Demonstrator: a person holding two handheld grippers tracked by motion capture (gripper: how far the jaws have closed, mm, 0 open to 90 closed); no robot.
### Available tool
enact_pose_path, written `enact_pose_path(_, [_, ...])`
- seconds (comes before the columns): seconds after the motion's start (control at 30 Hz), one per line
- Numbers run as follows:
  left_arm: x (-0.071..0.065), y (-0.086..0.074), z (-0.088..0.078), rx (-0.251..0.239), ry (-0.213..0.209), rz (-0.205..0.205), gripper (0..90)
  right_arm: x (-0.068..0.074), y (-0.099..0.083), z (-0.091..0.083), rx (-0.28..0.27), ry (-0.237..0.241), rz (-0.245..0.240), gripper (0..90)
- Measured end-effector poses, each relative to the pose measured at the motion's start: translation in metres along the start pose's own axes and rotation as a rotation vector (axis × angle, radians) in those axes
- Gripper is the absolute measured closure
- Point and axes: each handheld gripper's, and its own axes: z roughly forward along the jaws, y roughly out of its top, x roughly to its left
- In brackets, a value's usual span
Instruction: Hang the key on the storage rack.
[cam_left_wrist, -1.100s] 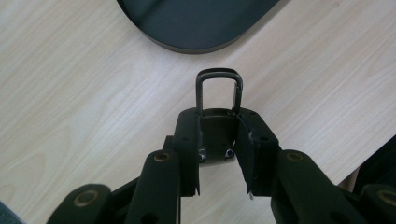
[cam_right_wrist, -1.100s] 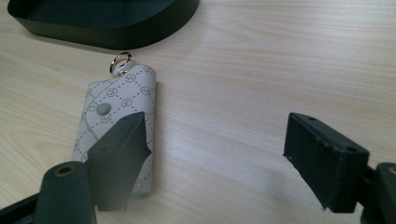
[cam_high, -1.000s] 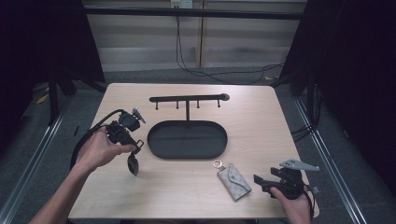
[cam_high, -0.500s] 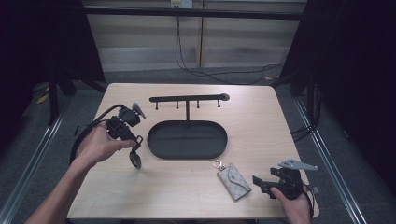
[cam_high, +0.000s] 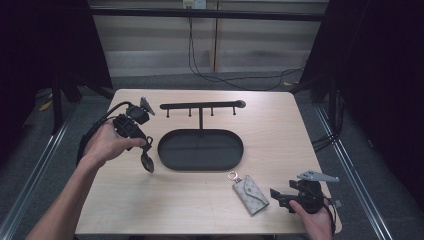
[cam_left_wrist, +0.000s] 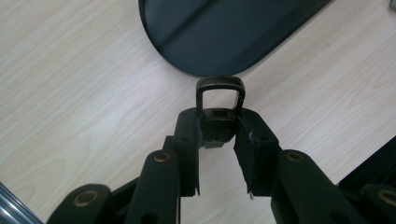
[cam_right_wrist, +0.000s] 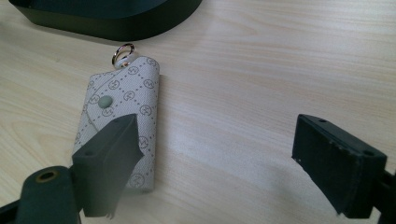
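My left gripper (cam_high: 145, 150) points down over the table's left part, just left of the black oval tray (cam_high: 200, 150), and is shut on a black key fob (cam_high: 148, 163). In the left gripper view the fob (cam_left_wrist: 217, 128) sits pinched between the pads, its loop (cam_left_wrist: 219, 83) sticking out beyond the fingertips above the wood. A grey patterned key pouch (cam_high: 251, 194) with a metal ring (cam_right_wrist: 123, 50) lies flat near the front edge. My right gripper (cam_high: 278, 196) rests just right of it, open. Its jaws have just been opening, and the pouch (cam_right_wrist: 122, 107) lies by the left jaw, not gripped.
A black hook bar (cam_high: 200, 106) on a post rises from the oval tray in the table's middle. The tray's edge (cam_right_wrist: 112, 25) lies close beyond the pouch. A cable (cam_high: 97, 127) trails from the left gripper. Bare wood lies at the front left and the right of the table.
My left hand has moved a little away from the front edge and upward with the key fob in its jaws. The right hand has stayed where it was.
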Motion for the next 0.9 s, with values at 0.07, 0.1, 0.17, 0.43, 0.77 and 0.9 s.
enact_pose_path(0.07, [0.000, 0.003, -0.003, 0.003, 0.012, 0.004, 70.8, 0.000, 0.000, 0.000, 0.001, 0.000, -0.001, 14.8])
enact_pose_path(0.1, [0.000, 0.003, -0.004, 0.002, 0.007, 0.000, 70.8, 0.000, 0.000, 0.000, 0.003, 0.000, -0.002, 14.9])
enact_pose_path(0.17, [0.000, 0.005, -0.007, -0.003, 0.009, 0.002, 70.8, 0.001, 0.000, 0.000, 0.002, 0.000, -0.002, 14.8])
enact_pose_path(0.43, [0.003, 0.013, -0.018, 0.005, 0.010, -0.012, 70.8, 0.000, 0.000, 0.000, 0.003, 0.000, -0.003, 14.9])
enact_pose_path(0.77, [-0.001, 0.028, -0.027, 0.032, 0.036, -0.002, 70.8, 0.000, 0.000, 0.000, 0.001, 0.000, -0.003, 14.8])
enact_pose_path(0.9, [0.000, 0.037, -0.025, 0.043, 0.034, -0.006, 70.8, 0.000, 0.000, 0.000, 0.000, 0.001, -0.002, 14.8])
